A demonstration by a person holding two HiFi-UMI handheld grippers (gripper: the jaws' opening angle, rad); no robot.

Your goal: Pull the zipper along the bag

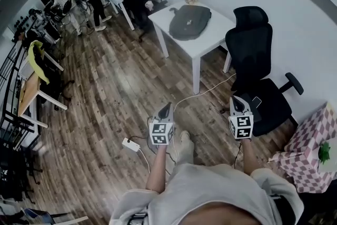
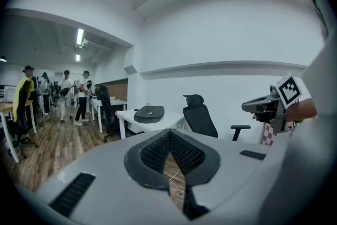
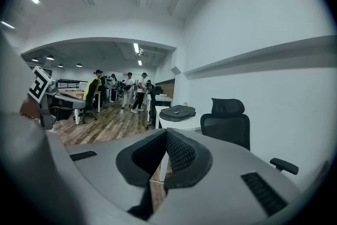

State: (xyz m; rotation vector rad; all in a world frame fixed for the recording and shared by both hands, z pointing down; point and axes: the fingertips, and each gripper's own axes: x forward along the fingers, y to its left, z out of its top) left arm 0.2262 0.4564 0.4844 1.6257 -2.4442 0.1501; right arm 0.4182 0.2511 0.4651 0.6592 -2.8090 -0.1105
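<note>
The zipper pull has not begun; this looks like the approach, with the person standing on the floor well apart from the work. The dark grey soft fabric bag [image 1: 188, 21] lies flat at the far side of the scene on a white rectangular table [image 1: 213, 38]. Both gripper views show it small and distant beyond the jaw tips. The left gripper [image 1: 166, 107] and the right gripper [image 1: 234, 98] are held near the body, each clenched with its ribbed black pads together and nothing between them. My reading is that the next move calls for walking up to the table, finding the zipper tab, which is too small to make out from here, and parting one pair of jaws to take it. The room is an office with a brown wood-plank floor [image 1: 113, 87], a black high-backed swivel chair [image 1: 258, 58] right of the table, a white power strip [image 1: 130, 144] on the floor nearby, and people standing at the far left.
</note>
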